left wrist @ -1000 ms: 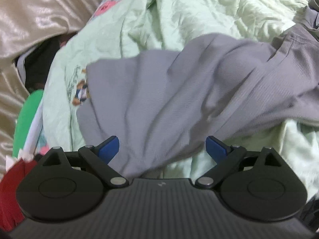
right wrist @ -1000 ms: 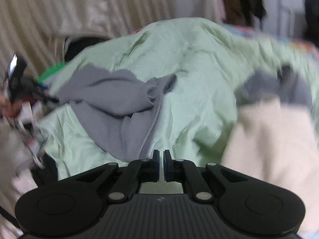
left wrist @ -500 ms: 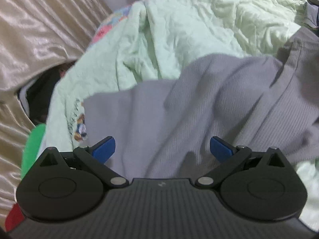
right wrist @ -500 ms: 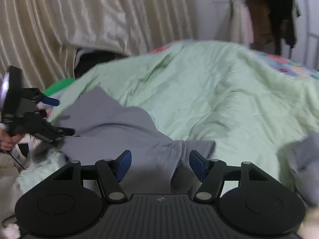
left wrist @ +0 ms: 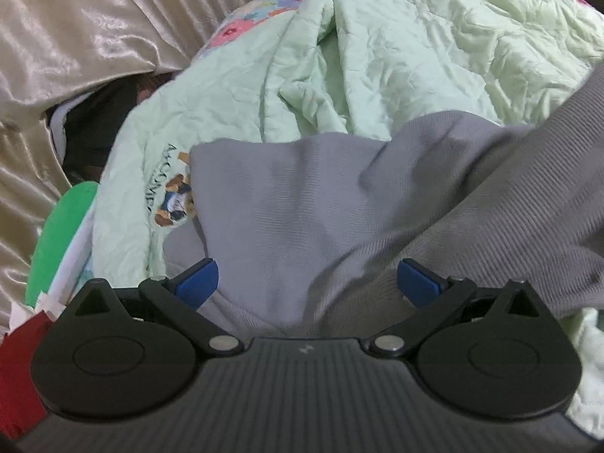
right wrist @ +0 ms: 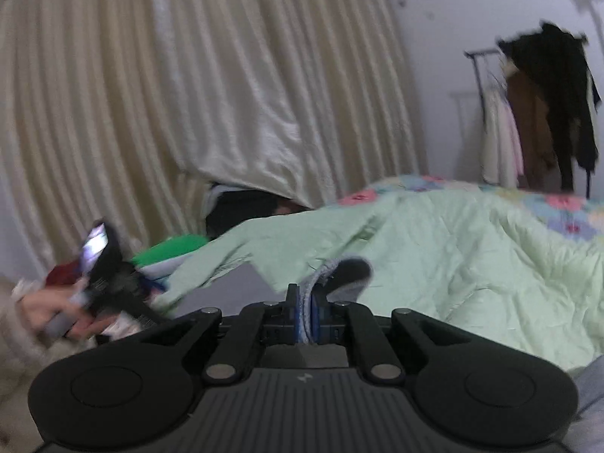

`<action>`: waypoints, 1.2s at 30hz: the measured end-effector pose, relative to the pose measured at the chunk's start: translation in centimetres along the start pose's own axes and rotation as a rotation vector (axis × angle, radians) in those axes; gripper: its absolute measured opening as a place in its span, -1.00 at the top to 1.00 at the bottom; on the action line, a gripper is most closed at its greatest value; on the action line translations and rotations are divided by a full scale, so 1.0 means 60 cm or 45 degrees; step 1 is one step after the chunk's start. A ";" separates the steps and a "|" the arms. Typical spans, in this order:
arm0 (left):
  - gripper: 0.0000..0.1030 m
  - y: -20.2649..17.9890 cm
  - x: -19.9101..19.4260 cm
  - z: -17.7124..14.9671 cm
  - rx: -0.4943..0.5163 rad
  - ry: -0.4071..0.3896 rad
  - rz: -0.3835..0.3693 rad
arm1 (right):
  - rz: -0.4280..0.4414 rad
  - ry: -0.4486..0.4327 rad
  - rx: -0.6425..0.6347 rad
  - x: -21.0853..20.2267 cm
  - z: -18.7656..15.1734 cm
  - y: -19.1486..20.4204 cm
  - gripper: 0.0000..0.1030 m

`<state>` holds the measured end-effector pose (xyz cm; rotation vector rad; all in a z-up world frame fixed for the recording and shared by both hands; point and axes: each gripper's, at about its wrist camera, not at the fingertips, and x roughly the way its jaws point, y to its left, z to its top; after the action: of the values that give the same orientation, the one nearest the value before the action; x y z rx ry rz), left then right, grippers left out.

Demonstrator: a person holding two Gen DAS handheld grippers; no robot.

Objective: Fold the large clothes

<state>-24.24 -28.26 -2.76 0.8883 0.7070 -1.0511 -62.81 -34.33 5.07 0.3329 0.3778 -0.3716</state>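
Note:
A large grey knit garment (left wrist: 339,204) lies rumpled on a pale green quilt (left wrist: 415,56). My left gripper (left wrist: 307,287) is open, its blue pads (left wrist: 198,283) spread wide just above the garment's near part, holding nothing. My right gripper (right wrist: 306,315) is shut on a fold of the grey garment (right wrist: 339,271), which sticks up between the jaws. The other gripper (right wrist: 109,275) and the hand holding it show at the left of the right wrist view.
A beige satin curtain (left wrist: 75,37) hangs at the left and behind the bed. Green (left wrist: 60,241) and red cloth (left wrist: 19,358) lie at the left bed edge. A dark gap (left wrist: 94,124) opens under the curtain. A rack of clothes (right wrist: 543,113) stands at the far right.
My right gripper opened over the grey garment, then shut on a fold of it and tilted upward. My left gripper stayed open and moved closer over the garment.

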 end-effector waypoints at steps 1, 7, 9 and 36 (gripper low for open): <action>-1.00 -0.002 0.006 -0.005 0.003 0.028 -0.008 | -0.012 0.072 0.013 -0.011 -0.031 0.011 0.88; -1.00 0.002 0.036 -0.024 -0.045 0.141 -0.026 | -0.153 0.379 0.256 -0.017 -0.190 0.006 0.87; -1.00 0.002 0.036 -0.025 -0.042 0.140 -0.006 | -0.188 0.392 0.295 -0.025 -0.204 0.007 0.82; -1.00 0.068 0.104 -0.070 -1.087 0.606 -0.634 | -0.546 0.508 -0.360 0.141 -0.126 0.142 0.87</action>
<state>-18.59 -26.28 -8.89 0.1948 1.6812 -0.8245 -54.23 -26.41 -2.98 0.0416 0.8897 -0.6649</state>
